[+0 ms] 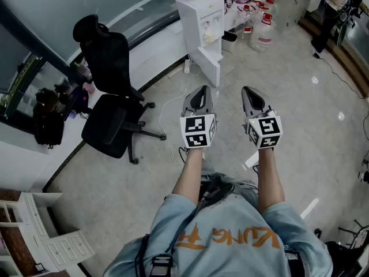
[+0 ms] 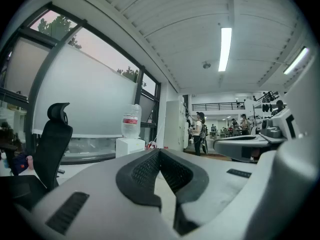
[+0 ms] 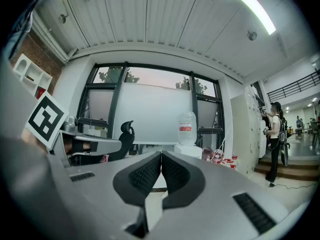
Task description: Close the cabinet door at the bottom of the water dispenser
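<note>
Office floor point(image 1: 305, 114), water dispenser point(image 1: 199, 16), cabinet door point(image 1: 209, 68) ajar, left gripper point(image 1: 201, 90), right gripper point(image 1: 248, 90), fingers point(image 3: 142, 176) together, bottle label point(image 3: 185, 126) unreadable

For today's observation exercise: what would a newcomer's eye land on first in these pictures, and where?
Two grey grippers with black-and-white marker cubes, the left gripper and right gripper, fill the head view's centre, side by side, jaws shut and empty. Beyond them stands a white water dispenser with its bottom cabinet door hanging open. A black office chair sits at left.
</note>
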{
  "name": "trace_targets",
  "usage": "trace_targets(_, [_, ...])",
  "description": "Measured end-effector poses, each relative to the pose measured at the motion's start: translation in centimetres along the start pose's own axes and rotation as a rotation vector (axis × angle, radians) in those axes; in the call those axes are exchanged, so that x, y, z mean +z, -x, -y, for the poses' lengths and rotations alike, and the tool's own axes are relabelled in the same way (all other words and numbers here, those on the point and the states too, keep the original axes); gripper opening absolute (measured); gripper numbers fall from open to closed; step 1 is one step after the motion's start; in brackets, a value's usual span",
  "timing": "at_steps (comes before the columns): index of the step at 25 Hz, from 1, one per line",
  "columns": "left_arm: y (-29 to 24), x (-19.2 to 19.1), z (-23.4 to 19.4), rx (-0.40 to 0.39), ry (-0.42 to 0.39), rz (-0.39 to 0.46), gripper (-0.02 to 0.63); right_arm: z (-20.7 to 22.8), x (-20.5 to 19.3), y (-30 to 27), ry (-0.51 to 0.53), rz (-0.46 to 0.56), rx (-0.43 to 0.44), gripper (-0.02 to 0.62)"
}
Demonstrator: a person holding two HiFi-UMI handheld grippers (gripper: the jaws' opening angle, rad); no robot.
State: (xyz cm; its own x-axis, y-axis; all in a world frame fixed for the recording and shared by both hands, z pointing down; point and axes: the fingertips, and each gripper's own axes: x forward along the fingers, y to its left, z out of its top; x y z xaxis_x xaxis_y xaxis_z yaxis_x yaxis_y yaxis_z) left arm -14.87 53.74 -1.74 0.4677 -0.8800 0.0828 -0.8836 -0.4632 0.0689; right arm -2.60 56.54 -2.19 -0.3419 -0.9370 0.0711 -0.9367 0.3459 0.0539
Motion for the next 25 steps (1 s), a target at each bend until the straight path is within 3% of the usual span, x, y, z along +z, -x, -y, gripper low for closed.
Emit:
trace_targets(10, [-1.5, -0.1, -0.5, 0.01, 0.018, -0.014, 0.008, 2.4, 0.3, -0.5, -0.017, 0.017, -0.045, 0.029])
trace_targets(16, [-3.1, -0.3, -3.5, 0.06, 0.059, -0.006, 0.008, 4.9, 0.2, -1.9, -0.029, 0.015, -0.078, 0.029])
trace_targets(25, [-10.5, -1.7, -8.4, 0.086, 0.101, 0.004, 0.008, 9.4, -1.7, -8.6, -0.021, 0.008, -0.105, 0.029])
